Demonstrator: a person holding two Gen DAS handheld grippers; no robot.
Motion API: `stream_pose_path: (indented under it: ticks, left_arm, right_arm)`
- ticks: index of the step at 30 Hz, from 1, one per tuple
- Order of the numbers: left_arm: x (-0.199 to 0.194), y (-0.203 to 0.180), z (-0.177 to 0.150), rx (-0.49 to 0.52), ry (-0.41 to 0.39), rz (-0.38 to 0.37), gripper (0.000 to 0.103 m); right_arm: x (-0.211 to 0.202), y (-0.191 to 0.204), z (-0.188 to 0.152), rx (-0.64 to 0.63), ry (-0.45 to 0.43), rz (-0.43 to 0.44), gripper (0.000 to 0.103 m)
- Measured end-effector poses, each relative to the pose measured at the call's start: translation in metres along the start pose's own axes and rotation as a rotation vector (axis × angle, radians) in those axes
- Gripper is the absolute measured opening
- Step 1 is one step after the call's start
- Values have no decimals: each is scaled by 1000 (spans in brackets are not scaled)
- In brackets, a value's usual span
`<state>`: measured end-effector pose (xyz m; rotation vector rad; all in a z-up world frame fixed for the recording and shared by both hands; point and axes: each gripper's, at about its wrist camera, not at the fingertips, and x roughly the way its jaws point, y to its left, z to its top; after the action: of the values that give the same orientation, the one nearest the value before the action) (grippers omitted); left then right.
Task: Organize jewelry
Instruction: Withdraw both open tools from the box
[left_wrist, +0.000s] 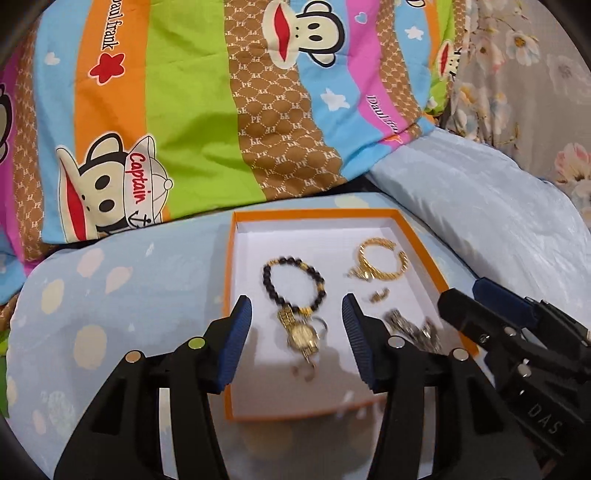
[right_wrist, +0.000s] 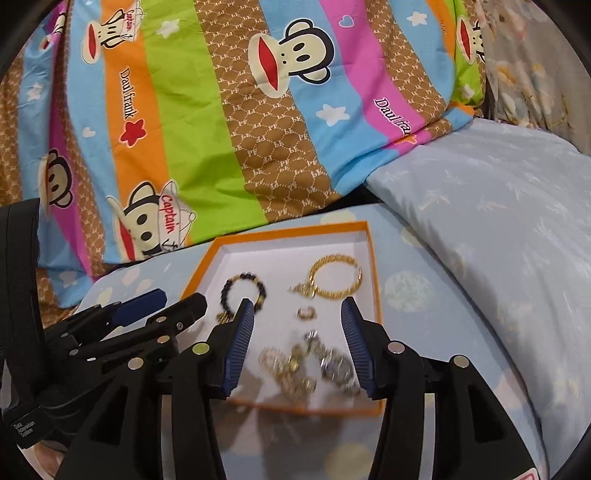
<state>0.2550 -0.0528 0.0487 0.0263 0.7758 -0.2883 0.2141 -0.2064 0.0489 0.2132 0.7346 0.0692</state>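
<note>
left tongs (left_wrist: 297, 321): spread, nothing pinched, hovering over the gold watch (left_wrist: 302, 334)
right tongs (right_wrist: 297, 325): spread too, empty
jewelry: all inside the orange box (left_wrist: 227, 295), beaded bracelet (left_wrist: 291, 280) beside gold bracelet (left_wrist: 380, 262)
box: sitting on the bed

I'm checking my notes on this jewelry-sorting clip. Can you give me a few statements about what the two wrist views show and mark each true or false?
1. The jewelry lies in an open orange box with a white inside. True.
2. The black beaded bracelet lies outside the box on the bedding. False: it lies inside the box.
3. The left gripper has its jaws apart, with nothing pressed between its pads. True.
4. The right gripper is clamped shut on the gold bangle. False: its jaws stand open, and the bangle lies farther back in the box, untouched.
5. The box rests on light blue patterned bedding. True.
</note>
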Motion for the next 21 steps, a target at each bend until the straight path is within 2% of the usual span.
stream_pose_path:
  ticks: [8, 15, 21]
  left_arm:
    - [-26, -9, -41, -24, 50, -1, 49]
    - [-33, -15, -71, -12, 50, 123, 49]
    - [-28, -10, -85, -27, 61, 150, 49]
  right_arm:
    - [-36, 6, -41, 0, -3, -43, 52]
    - [-41, 13, -72, -43, -6, -100, 53]
    - [-38, 14, -83, -50, -5, -108, 53]
